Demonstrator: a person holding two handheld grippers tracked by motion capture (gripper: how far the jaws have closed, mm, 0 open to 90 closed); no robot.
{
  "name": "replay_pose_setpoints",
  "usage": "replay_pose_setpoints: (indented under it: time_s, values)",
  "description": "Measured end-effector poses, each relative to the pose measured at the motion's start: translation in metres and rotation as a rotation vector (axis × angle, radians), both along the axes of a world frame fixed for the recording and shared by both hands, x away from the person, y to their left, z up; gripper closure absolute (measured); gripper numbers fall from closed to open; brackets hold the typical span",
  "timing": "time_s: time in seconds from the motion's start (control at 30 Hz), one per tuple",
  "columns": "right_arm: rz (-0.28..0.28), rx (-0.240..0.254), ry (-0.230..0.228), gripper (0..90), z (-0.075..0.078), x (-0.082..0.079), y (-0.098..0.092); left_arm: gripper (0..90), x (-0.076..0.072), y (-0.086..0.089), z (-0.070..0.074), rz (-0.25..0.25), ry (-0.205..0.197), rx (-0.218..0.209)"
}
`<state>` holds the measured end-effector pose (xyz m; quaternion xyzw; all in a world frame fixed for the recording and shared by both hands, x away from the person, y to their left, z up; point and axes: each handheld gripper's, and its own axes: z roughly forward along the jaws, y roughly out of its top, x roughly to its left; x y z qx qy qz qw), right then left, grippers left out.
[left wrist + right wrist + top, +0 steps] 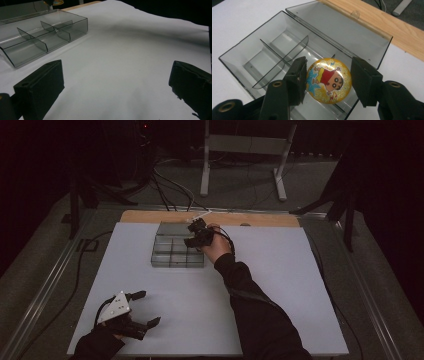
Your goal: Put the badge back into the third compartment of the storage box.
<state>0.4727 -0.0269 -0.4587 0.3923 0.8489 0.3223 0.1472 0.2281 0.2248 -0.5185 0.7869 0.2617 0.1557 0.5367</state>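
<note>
Fingers [297, 80] of the right gripper [328, 81] close on a glittery cartoon badge [329, 80], poised over the near-right compartment of the clear organizer box [257, 58]; lowering it squarely before release looks wise. Left gripper [117, 90], well short of the box, gapes wide and empty above the white tabletop [280, 285], dark room behind.
</note>
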Motion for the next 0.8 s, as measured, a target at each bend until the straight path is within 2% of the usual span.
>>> replay_pose_setpoints:
  time_s: [0.3, 0.47, 0.6, 0.8]
  values:
    - [-0.026, -0.009, 0.019, 46.8, -0.011, 0.009, -0.001, 0.3, 0.000, 0.000, 0.000, 0.003, 0.002, 0.004]
    - [-0.023, -0.024, 0.029, 46.9, -0.018, 0.011, 0.002, 0.3, 0.000, 0.000, 0.000, 0.002, 0.002, 0.004]
    - [-0.015, -0.047, 0.012, 46.8, -0.023, 0.012, 0.005, 0.3, 0.000, 0.000, 0.000, 0.002, 0.001, 0.002]
    - [-0.039, -0.054, 0.002, 46.5, -0.028, 0.015, 0.004, 0.3, 0.000, 0.000, 0.000, 0.002, 0.003, 0.000]
